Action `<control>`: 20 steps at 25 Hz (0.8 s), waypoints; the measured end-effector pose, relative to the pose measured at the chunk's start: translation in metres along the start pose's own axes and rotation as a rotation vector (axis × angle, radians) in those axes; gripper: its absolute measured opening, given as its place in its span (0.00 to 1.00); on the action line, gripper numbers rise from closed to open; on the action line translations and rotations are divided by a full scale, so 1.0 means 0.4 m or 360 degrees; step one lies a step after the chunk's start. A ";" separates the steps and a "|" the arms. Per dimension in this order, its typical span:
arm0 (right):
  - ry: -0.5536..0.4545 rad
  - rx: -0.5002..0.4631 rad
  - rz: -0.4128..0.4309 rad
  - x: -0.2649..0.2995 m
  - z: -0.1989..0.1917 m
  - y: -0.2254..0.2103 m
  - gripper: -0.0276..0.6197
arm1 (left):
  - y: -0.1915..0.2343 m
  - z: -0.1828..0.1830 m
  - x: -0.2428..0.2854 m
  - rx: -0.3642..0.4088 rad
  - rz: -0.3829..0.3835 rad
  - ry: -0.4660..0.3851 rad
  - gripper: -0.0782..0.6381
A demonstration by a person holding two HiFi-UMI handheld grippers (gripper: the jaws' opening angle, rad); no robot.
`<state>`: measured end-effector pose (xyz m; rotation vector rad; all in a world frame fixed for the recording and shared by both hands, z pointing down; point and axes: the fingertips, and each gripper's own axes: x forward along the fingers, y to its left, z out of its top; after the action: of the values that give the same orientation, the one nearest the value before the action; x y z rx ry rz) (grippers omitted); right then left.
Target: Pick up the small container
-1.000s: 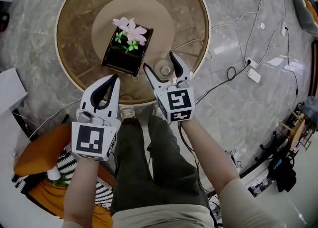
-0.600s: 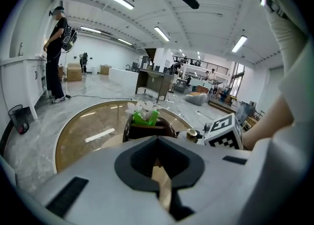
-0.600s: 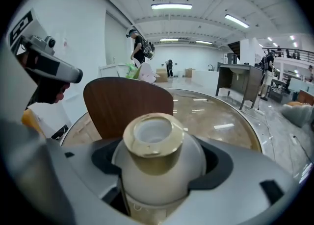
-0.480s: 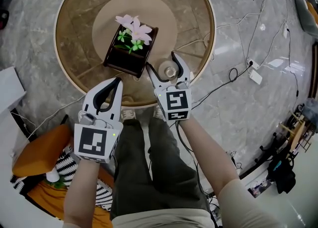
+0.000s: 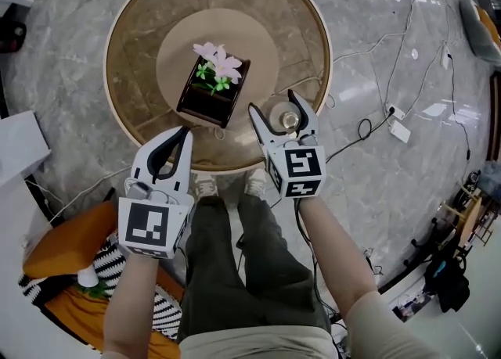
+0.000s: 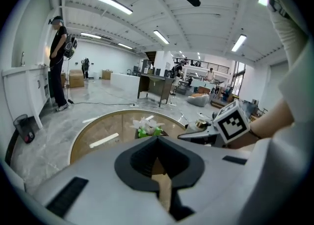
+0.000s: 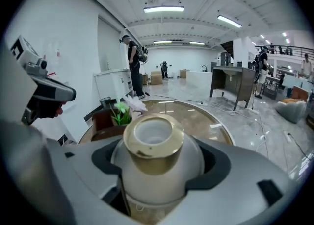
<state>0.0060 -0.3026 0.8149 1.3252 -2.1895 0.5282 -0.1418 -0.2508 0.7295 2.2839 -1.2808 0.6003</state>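
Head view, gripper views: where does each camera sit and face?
Head view: on the person's head, facing steeply down at the round glass table and dark planter of pink flowers; forearms, legs, left gripper, right gripper show.
Left gripper view: on that gripper, facing along shut, empty jaws; right gripper shows.
Right gripper view: along jaws closed on the small white gold-rimmed container.
Shared: all three see the planter.

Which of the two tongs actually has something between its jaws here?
The right tongs: their jaws are closed around the small white container with the gold neck. The left tongs are shut, with nothing between their jaws.
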 end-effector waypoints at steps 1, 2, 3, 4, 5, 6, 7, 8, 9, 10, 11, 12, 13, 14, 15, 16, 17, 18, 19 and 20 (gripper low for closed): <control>-0.0004 -0.0003 -0.0007 -0.020 0.030 -0.003 0.52 | -0.002 0.022 -0.013 0.0033 0.0012 0.0001 0.12; -0.0005 -0.0006 -0.0009 -0.042 0.061 -0.004 0.52 | -0.005 0.047 -0.025 0.0057 0.0019 -0.0004 0.12; -0.0005 -0.0010 -0.0006 -0.065 0.093 -0.004 0.52 | -0.009 0.075 -0.038 0.0065 0.0020 -0.0016 0.12; -0.0004 -0.0016 0.0004 -0.089 0.126 -0.001 0.52 | -0.012 0.105 -0.052 0.0062 0.0018 -0.0033 0.12; -0.0003 -0.0025 0.0017 -0.114 0.160 0.003 0.52 | -0.015 0.135 -0.066 0.0060 0.0018 -0.0050 0.12; 0.0000 -0.0040 0.0029 -0.141 0.194 0.009 0.52 | -0.018 0.167 -0.081 0.0065 0.0021 -0.0067 0.12; 0.0001 -0.0059 0.0038 -0.168 0.230 0.015 0.52 | -0.020 0.199 -0.097 0.0072 0.0025 -0.0084 0.12; -0.0003 -0.0079 0.0046 -0.197 0.266 0.021 0.52 | -0.023 0.233 -0.113 0.0077 0.0030 -0.0104 0.12; -0.0010 -0.0095 0.0054 -0.226 0.302 0.027 0.52 | -0.028 0.268 -0.129 0.0080 0.0034 -0.0126 0.12; -0.0019 -0.0105 0.0062 -0.257 0.337 0.034 0.52 | -0.033 0.301 -0.147 0.0086 0.0037 -0.0148 0.12; -0.0029 -0.0110 0.0073 -0.289 0.372 0.041 0.52 | -0.040 0.334 -0.166 0.0095 0.0040 -0.0170 0.12; -0.0041 -0.0112 0.0087 -0.321 0.405 0.048 0.52 | -0.047 0.365 -0.185 0.0100 0.0043 -0.0189 0.12; -0.0053 -0.0113 0.0102 -0.353 0.438 0.056 0.52 | -0.053 0.395 -0.205 0.0098 0.0045 -0.0209 0.12; -0.0067 -0.0120 0.0115 -0.384 0.470 0.063 0.52 | -0.060 0.424 -0.226 0.0091 0.0046 -0.0229 0.12; -0.0080 -0.0134 0.0123 -0.414 0.500 0.069 0.52 | -0.066 0.453 -0.248 0.0083 0.0048 -0.0250 0.12; -0.0095 -0.0152 0.0128 -0.443 0.529 0.076 0.52 | -0.071 0.481 -0.270 0.0083 0.0053 -0.0270 0.12; -0.0112 -0.0166 0.0131 -0.472 0.557 0.082 0.52 | -0.077 0.507 -0.293 0.0095 0.0062 -0.0290 0.12; -0.0128 -0.0174 0.0133 -0.502 0.582 0.088 0.52 | -0.084 0.531 -0.317 0.0117 0.0072 -0.0307 0.12; -0.0143 -0.0178 0.0133 -0.532 0.604 0.094 0.52 | -0.093 0.553 -0.340 0.0142 0.0080 -0.0322 0.12; -0.0158 -0.0185 0.0132 -0.562 0.626 0.100 0.52 | -0.102 0.574 -0.362 0.0164 0.0085 -0.0335 0.12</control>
<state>-0.0012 -0.2727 0.4775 1.2278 -2.3263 0.3670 -0.1401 -0.2668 0.4555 2.4578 -1.4428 0.4626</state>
